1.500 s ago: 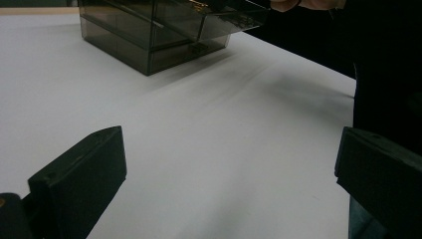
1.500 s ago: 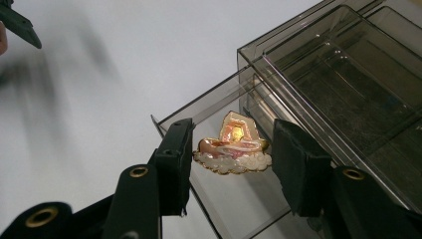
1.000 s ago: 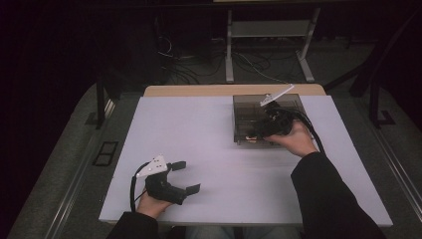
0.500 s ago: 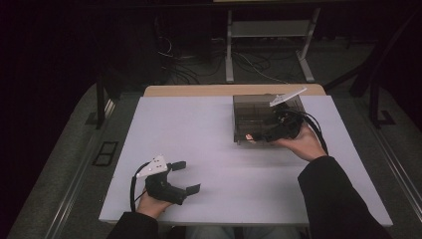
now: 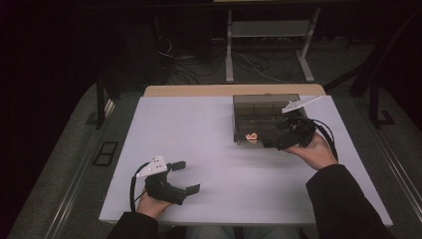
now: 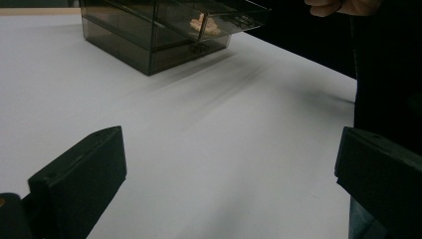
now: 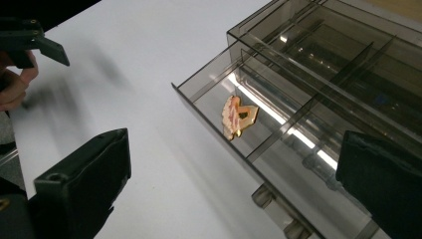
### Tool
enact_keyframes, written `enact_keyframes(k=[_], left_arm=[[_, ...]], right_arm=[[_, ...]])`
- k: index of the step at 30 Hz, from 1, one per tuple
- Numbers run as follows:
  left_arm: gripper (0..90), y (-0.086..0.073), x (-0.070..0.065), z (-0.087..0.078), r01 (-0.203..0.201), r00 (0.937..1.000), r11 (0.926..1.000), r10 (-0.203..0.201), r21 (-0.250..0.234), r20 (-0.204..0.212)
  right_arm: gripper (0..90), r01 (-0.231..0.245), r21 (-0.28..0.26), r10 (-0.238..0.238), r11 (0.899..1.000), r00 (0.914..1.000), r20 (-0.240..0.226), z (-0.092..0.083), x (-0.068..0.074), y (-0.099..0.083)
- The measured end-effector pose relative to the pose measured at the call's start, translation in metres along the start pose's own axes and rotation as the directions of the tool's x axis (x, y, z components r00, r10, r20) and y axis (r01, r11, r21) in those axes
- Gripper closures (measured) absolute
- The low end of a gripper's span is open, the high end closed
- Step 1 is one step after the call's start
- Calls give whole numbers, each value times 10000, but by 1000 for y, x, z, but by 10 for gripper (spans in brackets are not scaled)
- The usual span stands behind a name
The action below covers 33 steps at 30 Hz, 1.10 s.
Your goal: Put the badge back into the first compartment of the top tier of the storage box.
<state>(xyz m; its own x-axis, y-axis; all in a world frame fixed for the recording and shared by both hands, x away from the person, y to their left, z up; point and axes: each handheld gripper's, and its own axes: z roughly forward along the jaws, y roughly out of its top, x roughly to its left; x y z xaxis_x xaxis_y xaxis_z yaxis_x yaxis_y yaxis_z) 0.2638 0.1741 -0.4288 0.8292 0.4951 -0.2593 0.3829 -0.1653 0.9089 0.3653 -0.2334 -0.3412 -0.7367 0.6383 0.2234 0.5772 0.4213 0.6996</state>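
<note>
The right hand-held gripper [image 5: 293,134] is hovering with its jaws spread wide and empty at the front of the smoky translucent plastic drawer box [image 5: 263,107], whose lower drawer [image 7: 259,134] is sitting pulled out toward the person. A small orange-and-pink trinket [image 7: 238,116] is lying in that drawer's left compartment, just ahead of and between the right jaws (its long axis seems to be running roughly along their reach). The left hand-held gripper [image 5: 181,177] is resting released and empty on the white tabletop [image 5: 199,129], well apart from the box, so the right hand is the nearer one, judging by position.

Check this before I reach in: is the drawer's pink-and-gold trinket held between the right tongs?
No; the trinket lies loose in the open drawer, with the right tongs spread wide, short of it.
</note>
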Motion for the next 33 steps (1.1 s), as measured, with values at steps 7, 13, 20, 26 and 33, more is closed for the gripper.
enact_keyframes(k=[7, 13, 20, 26, 33], left_arm=[[0, 0, 0, 0, -2, 10000, 10000, 2, 2, 12], [0, 0, 0, 0, -9, 10000, 10000, 9, 4, -5], [0, 0, 0, 0, -15, 10000, 10000, 15, 18, -9], [0, 0, 0, 0, 2, 10000, 10000, -2, 14, -11], [0, 0, 0, 0, -47, 10000, 10000, 47, 19, -9]], right_arm=[[2, -3, -131, 4, 9999, 10000, 74, -5, 7, -9], [2, -90, -117, 92, 9999, 9999, 145, -11, 12, -20], [2, -140, -204, 143, 9997, 9998, 159, -16, 15, -28], [3, -87, -284, 92, 9996, 9998, 158, -20, 19, -34], [3, -91, -350, 95, 9993, 9999, 130, -24, 23, -41]])
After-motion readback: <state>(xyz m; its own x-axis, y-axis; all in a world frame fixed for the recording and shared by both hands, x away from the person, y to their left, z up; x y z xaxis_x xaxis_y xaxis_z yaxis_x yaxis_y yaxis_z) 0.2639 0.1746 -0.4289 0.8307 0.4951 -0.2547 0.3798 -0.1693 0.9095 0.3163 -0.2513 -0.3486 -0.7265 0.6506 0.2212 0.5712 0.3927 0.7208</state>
